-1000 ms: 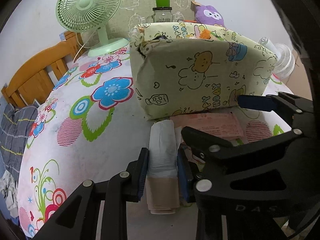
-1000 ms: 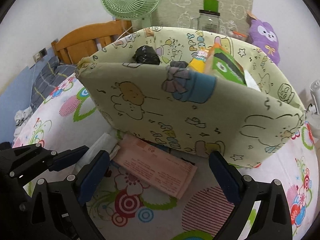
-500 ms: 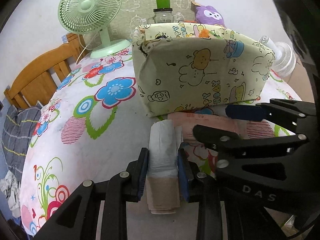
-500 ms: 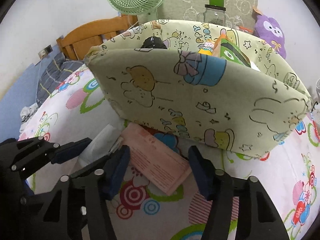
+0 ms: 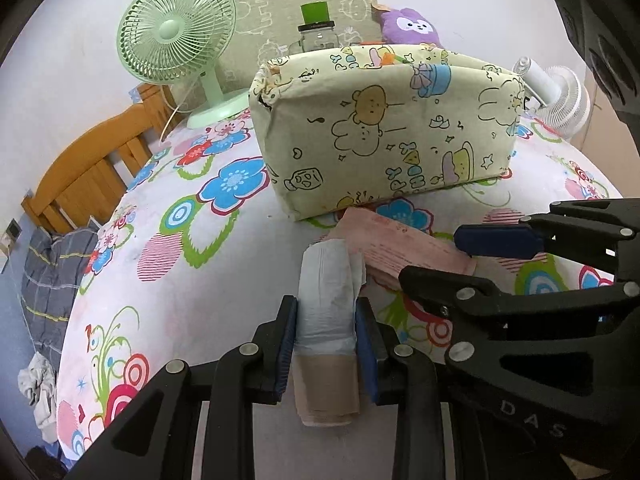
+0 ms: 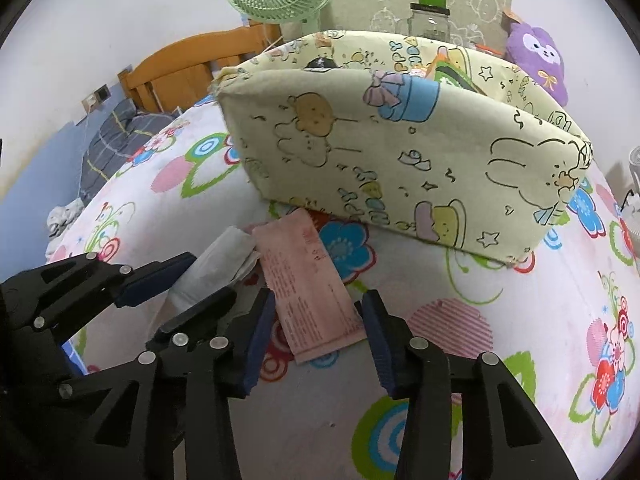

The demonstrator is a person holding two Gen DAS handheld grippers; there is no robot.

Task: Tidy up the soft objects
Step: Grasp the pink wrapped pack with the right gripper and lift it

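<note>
My left gripper (image 5: pixel 326 344) is shut on a white and tan rolled soft pack (image 5: pixel 328 300), held over the flowered bedsheet. The pack also shows in the right wrist view (image 6: pixel 218 268), between the left gripper's blue pads. A flat pink packet (image 6: pixel 310 286) lies on the sheet in front of the cream cartoon-print fabric bin (image 6: pixel 400 152). My right gripper (image 6: pixel 318 340) is open, its fingers on either side of the packet's near end. The packet (image 5: pixel 404 246) and the bin (image 5: pixel 392 132) show in the left wrist view too.
The bin holds a green carton (image 6: pixel 452 74) and a black item (image 6: pixel 320 63). A green fan (image 5: pixel 176 40), a jar (image 5: pixel 318 36) and a purple plush (image 5: pixel 408 26) stand behind it. A white fan (image 5: pixel 560 96) lies at right. A wooden headboard (image 5: pixel 92 168) is at left.
My right gripper has pulled back from the bin and narrowed around the pink packet's near end. My left gripper has drawn back a little, still holding the rolled pack.
</note>
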